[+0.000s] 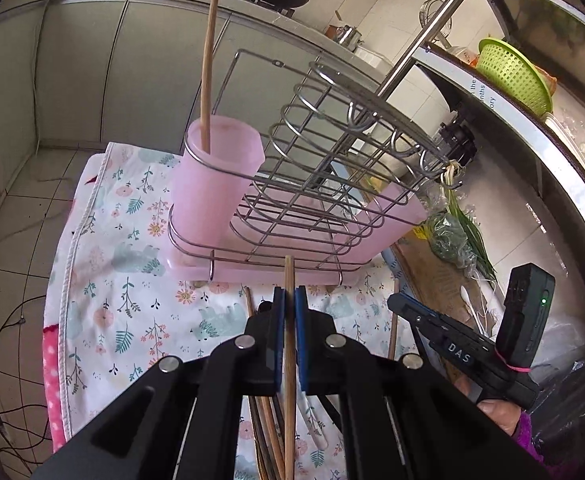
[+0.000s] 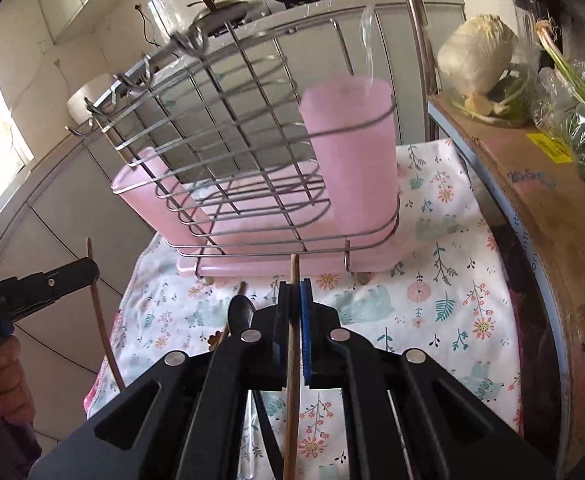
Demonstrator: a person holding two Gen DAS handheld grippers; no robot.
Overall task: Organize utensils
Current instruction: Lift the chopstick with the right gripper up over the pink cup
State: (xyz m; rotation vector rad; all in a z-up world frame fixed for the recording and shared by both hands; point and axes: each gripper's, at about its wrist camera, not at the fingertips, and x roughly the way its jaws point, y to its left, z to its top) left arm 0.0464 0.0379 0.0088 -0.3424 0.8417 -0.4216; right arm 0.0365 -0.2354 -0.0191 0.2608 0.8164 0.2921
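A wire rack (image 1: pixel 324 152) with pink plastic cups stands on a floral cloth (image 1: pixel 132 280). One wooden chopstick (image 1: pixel 209 68) stands upright in the pink cup (image 1: pixel 216 184) at the rack's left end. My left gripper (image 1: pixel 289 300) is shut on another wooden chopstick (image 1: pixel 289 360), just in front of the rack's base. My right gripper (image 2: pixel 294 292) is shut on a wooden chopstick (image 2: pixel 292 372), in front of the rack (image 2: pixel 228 140) and left of its pink cup (image 2: pixel 352 152), which holds a clear plastic utensil (image 2: pixel 366 46). Each gripper shows in the other's view, the right (image 1: pixel 452 340) and the left (image 2: pixel 40 284).
More chopsticks (image 1: pixel 268 428) and a white spoon lie on the cloth under my left gripper. A black spoon (image 2: pixel 242 312) lies by my right gripper. A cardboard box (image 2: pixel 540 184) with bagged greens and cabbage (image 2: pixel 476 56) stands at the right. A green basket (image 1: pixel 512 72) sits on a shelf.
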